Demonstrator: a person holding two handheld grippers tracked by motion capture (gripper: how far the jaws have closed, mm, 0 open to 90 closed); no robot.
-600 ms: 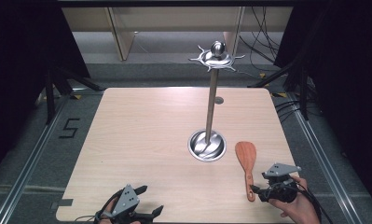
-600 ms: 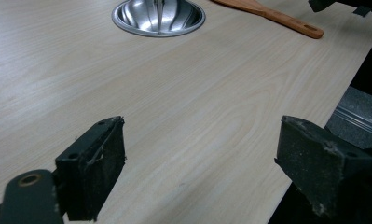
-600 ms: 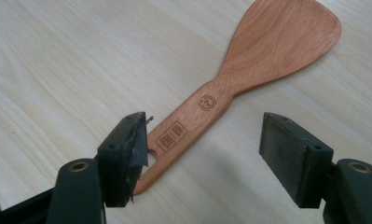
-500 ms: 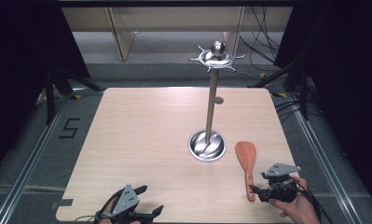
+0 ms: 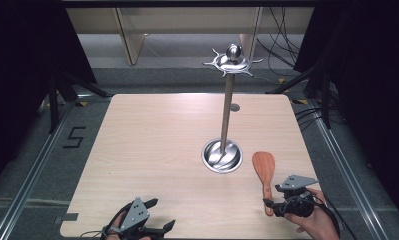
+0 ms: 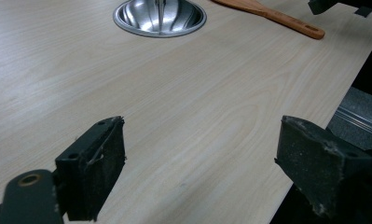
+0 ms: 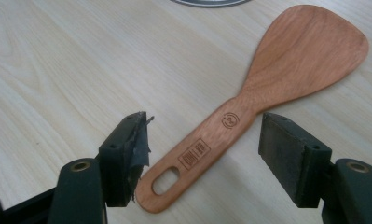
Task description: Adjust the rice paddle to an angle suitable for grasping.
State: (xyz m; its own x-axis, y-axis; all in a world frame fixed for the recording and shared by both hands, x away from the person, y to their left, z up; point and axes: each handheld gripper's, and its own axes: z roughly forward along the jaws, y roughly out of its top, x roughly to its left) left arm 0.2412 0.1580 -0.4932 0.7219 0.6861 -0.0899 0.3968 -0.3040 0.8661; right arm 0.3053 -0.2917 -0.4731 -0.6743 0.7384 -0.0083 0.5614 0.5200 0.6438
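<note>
Lower right of the high view: the right gripper (image 5: 277, 204), jaws apart, straddles the handle of a wooden spatula (image 5: 265, 172) lying flat on the table (image 5: 152, 150); in the right gripper view the handle (image 7: 207, 151) sits between the pads, untouched. The step appears to be pre-grasp. Next would be closing squarely on the handle. At lower left, the left gripper (image 5: 152, 222) rests with jaws apart, empty. A steel utensil stand (image 5: 226, 115) rises at centre.

High view looks down on the table (image 5: 152, 150); both gripper views sit low, sharing the spatula (image 7: 277, 84).
</note>
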